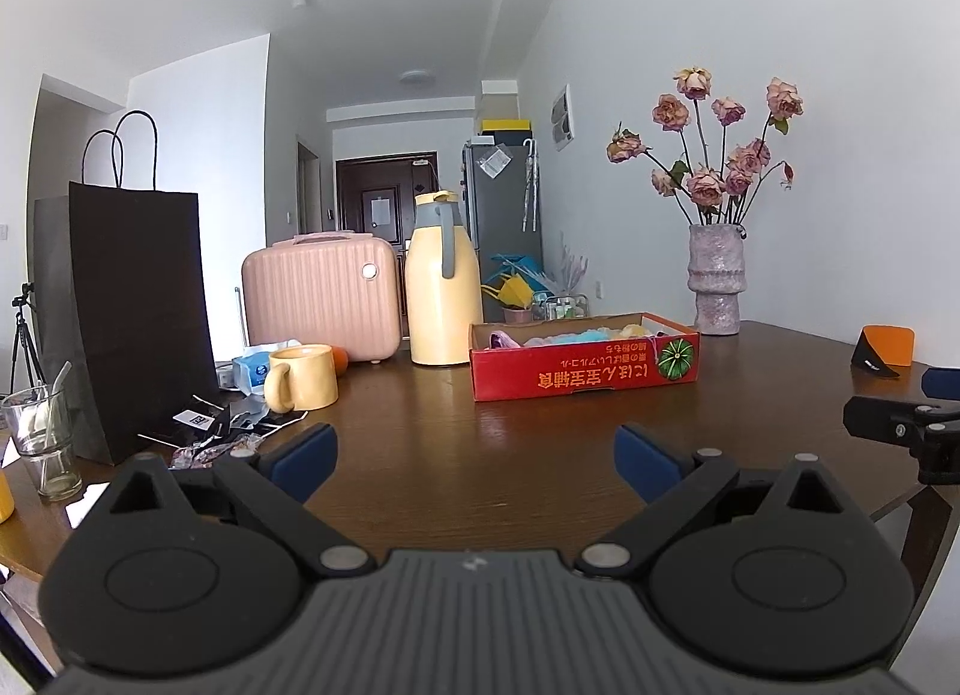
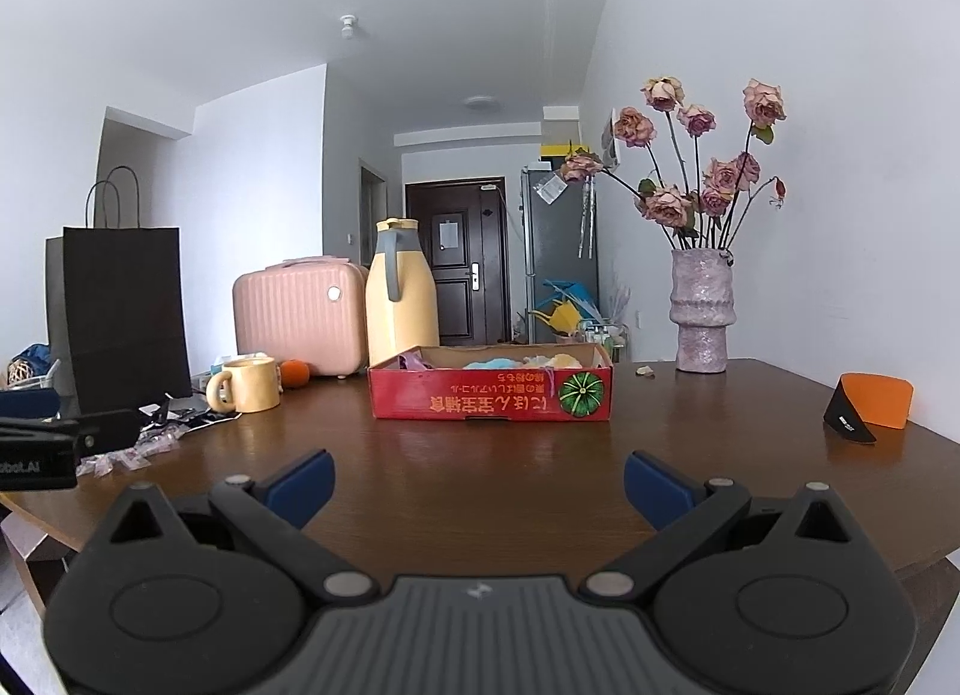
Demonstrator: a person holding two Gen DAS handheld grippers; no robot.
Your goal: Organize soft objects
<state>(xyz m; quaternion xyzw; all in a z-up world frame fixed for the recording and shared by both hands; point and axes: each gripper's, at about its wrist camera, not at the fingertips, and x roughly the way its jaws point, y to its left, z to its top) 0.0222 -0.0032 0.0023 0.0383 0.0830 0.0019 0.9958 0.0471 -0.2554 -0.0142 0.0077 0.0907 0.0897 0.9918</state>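
The table [image 2: 480,455] is showing dark, polished wood, glossily reflecting light. The red box [image 2: 489,395] is looking like matt printed cardboard, holding fluffy, woolly soft objects [image 2: 498,362]. At its 9 o'clock, the yellow mug [image 2: 246,386] is gleaming like glazed ceramic. The vase [image 2: 702,311] is appearing rough and grainy. The black bag [image 1: 138,317] is looking like matt paper. The pink case [image 1: 321,299] is showing ribbed, smooth plastic.
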